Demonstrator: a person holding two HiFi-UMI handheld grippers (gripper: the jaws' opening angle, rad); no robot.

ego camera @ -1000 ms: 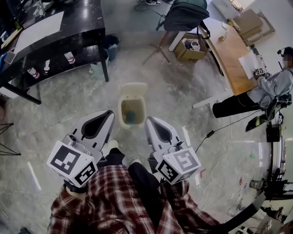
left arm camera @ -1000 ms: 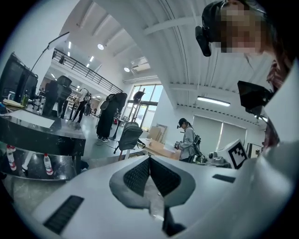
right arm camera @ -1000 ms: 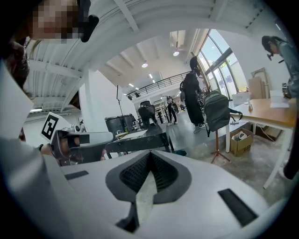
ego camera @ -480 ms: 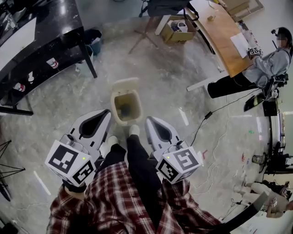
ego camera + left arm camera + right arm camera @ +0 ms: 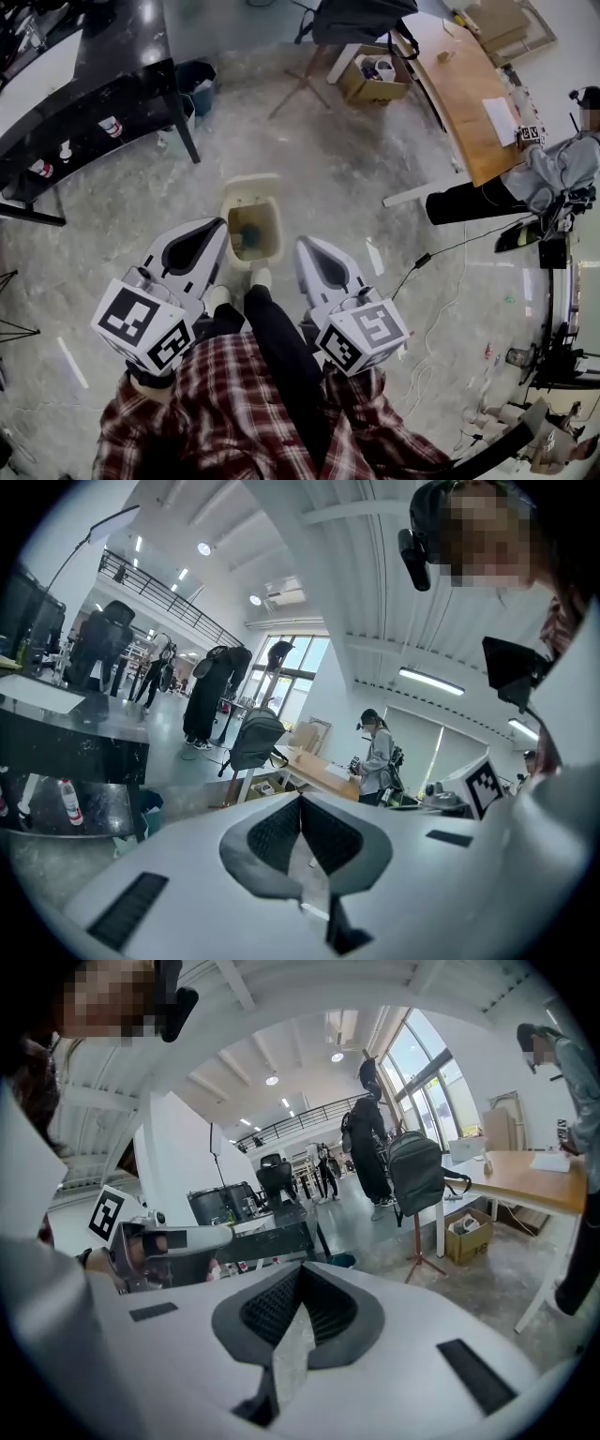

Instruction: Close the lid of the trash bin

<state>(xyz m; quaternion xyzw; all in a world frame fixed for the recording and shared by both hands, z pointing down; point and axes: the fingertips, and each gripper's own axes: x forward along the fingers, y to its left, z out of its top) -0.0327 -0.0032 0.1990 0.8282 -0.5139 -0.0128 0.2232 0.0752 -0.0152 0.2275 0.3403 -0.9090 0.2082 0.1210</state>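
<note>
Well, nothing is done yet. The trash bin [image 5: 278, 232] stands on the floor just past my feet, between my two grippers. Its lid [image 5: 246, 185] is flipped back, so I can see right inside. My left gripper [image 5: 216, 230] has its fingers pressed together with nothing in them. My right gripper [image 5: 302, 247] is the same, with its fingers together and empty. Neither one touches the bin. I think all the work is left: reach over to the lid, tip it forward, and push it down flat.
</note>
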